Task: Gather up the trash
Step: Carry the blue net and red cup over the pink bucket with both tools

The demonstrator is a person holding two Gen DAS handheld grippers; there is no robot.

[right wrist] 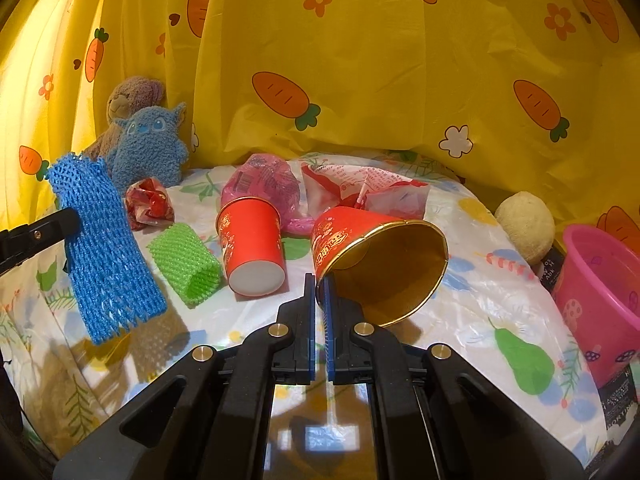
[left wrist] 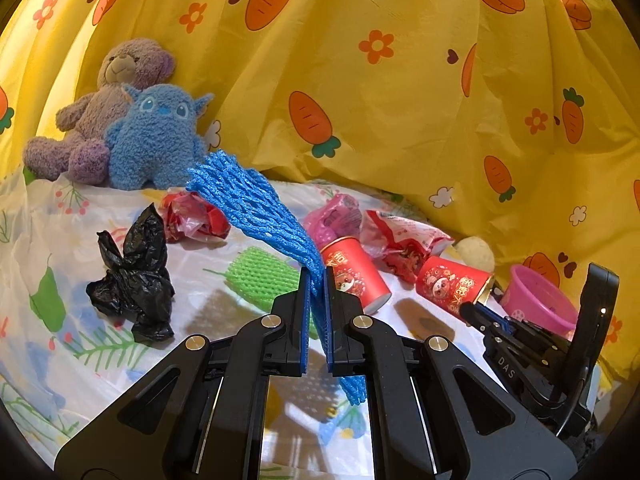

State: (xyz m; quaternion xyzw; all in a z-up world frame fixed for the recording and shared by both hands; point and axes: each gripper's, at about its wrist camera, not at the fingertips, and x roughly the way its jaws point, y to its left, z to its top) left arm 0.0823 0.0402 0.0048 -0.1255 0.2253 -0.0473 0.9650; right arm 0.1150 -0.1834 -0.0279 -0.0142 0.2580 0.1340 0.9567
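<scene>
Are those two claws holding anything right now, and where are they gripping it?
Left claw pinches the blue foam net near its lower end. Right claw pinches the rim of the red paper cup.

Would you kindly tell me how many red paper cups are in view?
2: one red paper cup lies beside the green foam net; the other is gripped at its rim by the right tongs. Others may be hidden.

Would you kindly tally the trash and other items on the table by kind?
Foam fruit nets: 2 (blue, green)
Red paper cups: 2
Crumpled bags and wrappers: 4
Plush toys: 2
Pink bucket: 1
Total: 11
</scene>
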